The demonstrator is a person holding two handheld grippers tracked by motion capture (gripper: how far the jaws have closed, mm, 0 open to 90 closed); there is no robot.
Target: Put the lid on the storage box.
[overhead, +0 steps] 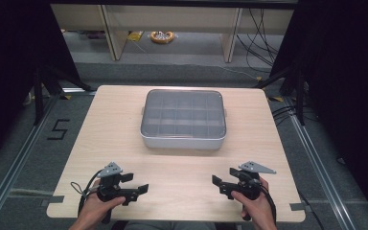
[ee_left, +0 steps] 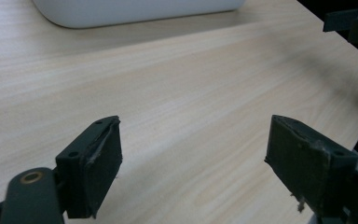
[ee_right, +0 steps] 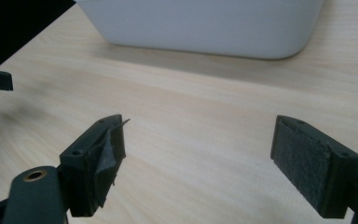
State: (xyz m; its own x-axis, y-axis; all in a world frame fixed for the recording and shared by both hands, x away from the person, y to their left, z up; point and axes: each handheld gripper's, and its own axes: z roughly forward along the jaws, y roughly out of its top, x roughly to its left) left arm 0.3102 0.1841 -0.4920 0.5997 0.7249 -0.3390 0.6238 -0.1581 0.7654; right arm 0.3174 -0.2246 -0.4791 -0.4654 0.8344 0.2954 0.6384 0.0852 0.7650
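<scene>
Left gripper (overhead: 139, 184): near-left of the table, held in a hand; jaws spread wide, nothing between them
Right gripper (overhead: 220, 184): near-right, same deal; jaws gaping, empty
Box (overhead: 183, 120): white compartment tray with clear lid, table centre, far of both grippers, well apart
Table (overhead: 182, 167): light wood

You have one wooden table (overhead: 124, 139) in front of you; on it sits one white box (overhead: 183, 140) with one clear lid (overhead: 183, 115); through that lid you can count a grid of compartments, five across and three deep, fifteen in all; you hold two grippers, one left gripper (overhead: 135, 183) and one right gripper (overhead: 223, 179); each has two black jaws, four altogether; on the floor beyond lies one yellow roll of tape (overhead: 162, 37).
</scene>
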